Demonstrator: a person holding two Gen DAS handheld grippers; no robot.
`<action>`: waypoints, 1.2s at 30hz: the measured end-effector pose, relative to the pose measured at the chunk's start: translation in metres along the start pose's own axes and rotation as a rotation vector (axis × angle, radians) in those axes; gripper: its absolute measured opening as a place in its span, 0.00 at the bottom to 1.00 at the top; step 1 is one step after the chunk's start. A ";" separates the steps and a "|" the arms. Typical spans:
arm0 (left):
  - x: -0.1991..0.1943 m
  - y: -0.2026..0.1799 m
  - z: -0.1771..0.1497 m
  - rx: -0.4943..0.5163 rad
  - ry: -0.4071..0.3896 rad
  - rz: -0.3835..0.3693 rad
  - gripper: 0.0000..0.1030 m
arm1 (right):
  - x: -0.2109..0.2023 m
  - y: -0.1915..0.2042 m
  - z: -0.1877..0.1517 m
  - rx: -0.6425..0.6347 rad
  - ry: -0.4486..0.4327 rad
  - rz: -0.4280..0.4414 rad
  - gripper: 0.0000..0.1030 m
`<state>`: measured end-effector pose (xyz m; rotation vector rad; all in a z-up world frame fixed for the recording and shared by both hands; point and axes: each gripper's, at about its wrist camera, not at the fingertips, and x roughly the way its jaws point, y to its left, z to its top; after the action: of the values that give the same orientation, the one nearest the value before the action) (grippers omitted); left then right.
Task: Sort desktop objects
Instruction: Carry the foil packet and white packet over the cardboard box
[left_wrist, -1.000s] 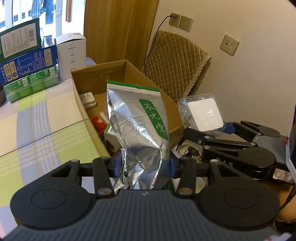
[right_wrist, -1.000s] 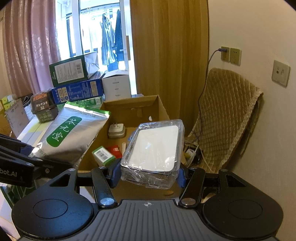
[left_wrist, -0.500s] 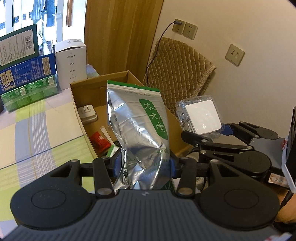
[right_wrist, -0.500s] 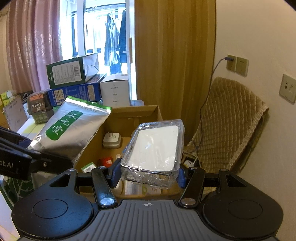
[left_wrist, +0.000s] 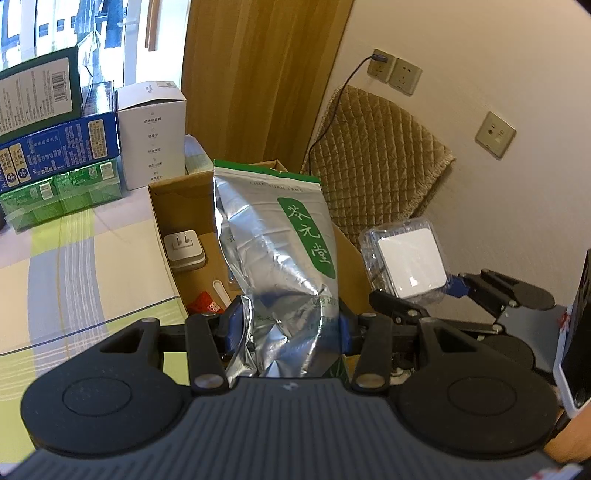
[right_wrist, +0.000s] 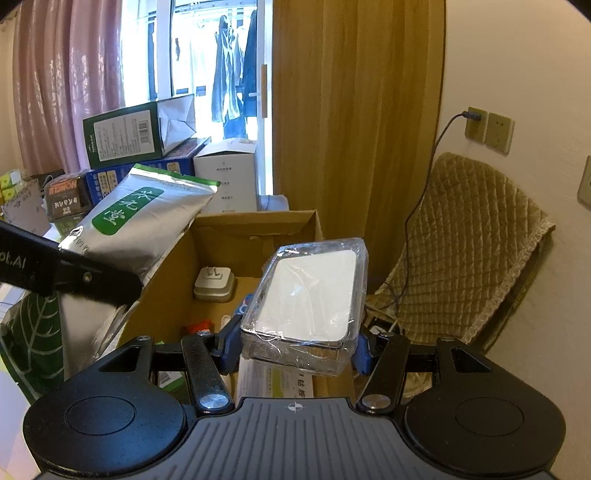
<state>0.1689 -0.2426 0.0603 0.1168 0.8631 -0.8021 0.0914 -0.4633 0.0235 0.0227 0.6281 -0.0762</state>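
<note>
— What stands at the back of the striped green-and-cream tablecloth (left_wrist: 74, 266)?

— A stack of cartons: a dark green printed box (left_wrist: 37, 96) on a blue box (left_wrist: 59, 151), over green shrink-wrapped packs (left_wrist: 62, 192). A tall white cardboard box (left_wrist: 153, 133) stands just beside them.

— And by the wall?

— A tan quilted cover (left_wrist: 376, 173) draped over something, a beige double wall socket (left_wrist: 397, 72) with a plugged-in dark cable (left_wrist: 332, 107), a long ochre curtain (right_wrist: 351, 110), and pink curtains (right_wrist: 74, 74) at the window.
</note>
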 end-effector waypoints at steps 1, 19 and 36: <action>0.003 0.002 0.002 -0.007 0.002 -0.003 0.41 | 0.003 0.000 0.001 -0.001 0.002 0.001 0.53; 0.035 0.029 0.031 -0.076 0.010 0.001 0.41 | 0.039 -0.002 0.014 0.000 0.021 0.012 0.53; 0.064 0.052 0.034 -0.152 0.030 -0.017 0.43 | 0.069 -0.003 0.021 0.000 0.040 0.005 0.53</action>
<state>0.2495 -0.2570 0.0252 -0.0128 0.9509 -0.7497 0.1594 -0.4715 -0.0002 0.0261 0.6679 -0.0710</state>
